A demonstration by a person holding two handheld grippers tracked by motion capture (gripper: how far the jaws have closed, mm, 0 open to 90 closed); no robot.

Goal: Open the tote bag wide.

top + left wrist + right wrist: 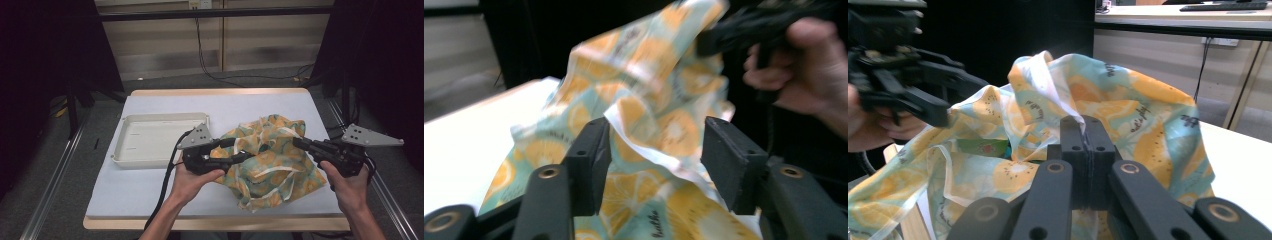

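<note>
Two hand-held grippers are raised over a table [150, 200] covered in pale cloth, forearms entering from the near edge. The left gripper [239, 148] is held in an upturned hand and is aimed toward the right gripper; its jaws are parted, with folds of a fabric bag [267, 160] lying between them, and no pad is seen pressing on the cloth. The right gripper [298, 143] is aimed back toward the left one, its jaws clamped together on the upper edge of the bag. The bag, printed with orange slices on pale green, is crumpled between the two grippers and sags to the table below them; its long axis is stretched roughly from one gripper to the other. A white tray [131, 125] lies just beyond the left gripper, on its outer side.
</note>
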